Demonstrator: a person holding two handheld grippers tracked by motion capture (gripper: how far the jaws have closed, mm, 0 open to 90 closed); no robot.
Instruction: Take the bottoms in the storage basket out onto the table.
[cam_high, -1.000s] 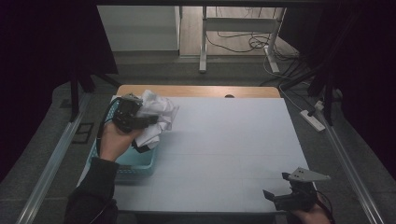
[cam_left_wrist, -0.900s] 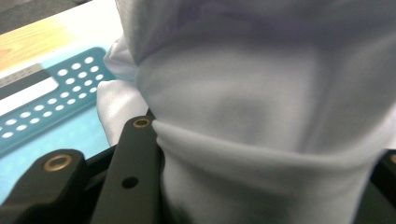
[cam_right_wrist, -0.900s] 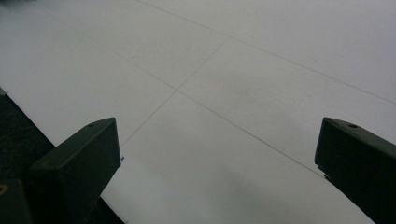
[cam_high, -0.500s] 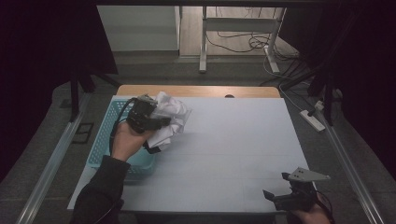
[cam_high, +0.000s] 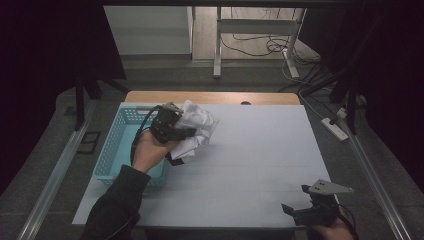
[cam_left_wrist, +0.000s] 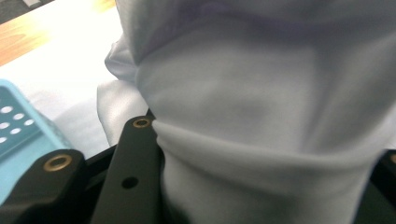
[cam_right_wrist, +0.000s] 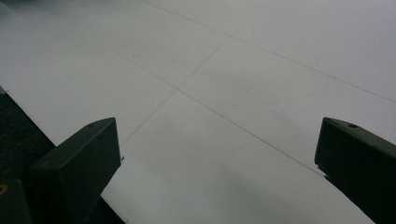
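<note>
White table (cam_high: 260, 160) bears no writing; left tool (cam_high: 172, 129) clamps plain cloth (cam_high: 197, 127).

The table (cam_high: 250, 170) has a pale, nearly white top crossed by faint thin lines, and a strip of bare wood (cam_high: 210, 97) runs along its far edge. Beyond it, on the wooden floor, stands a metal desk frame (cam_high: 218, 45) with dark cables (cam_high: 250, 47) looped loosely around its foot. To the right of the table lies a white power strip (cam_high: 336, 128). A metal rail (cam_high: 55, 175) runs along the floor on the left; beside it sits what may be a floor socket (cam_high: 88, 142).
</note>
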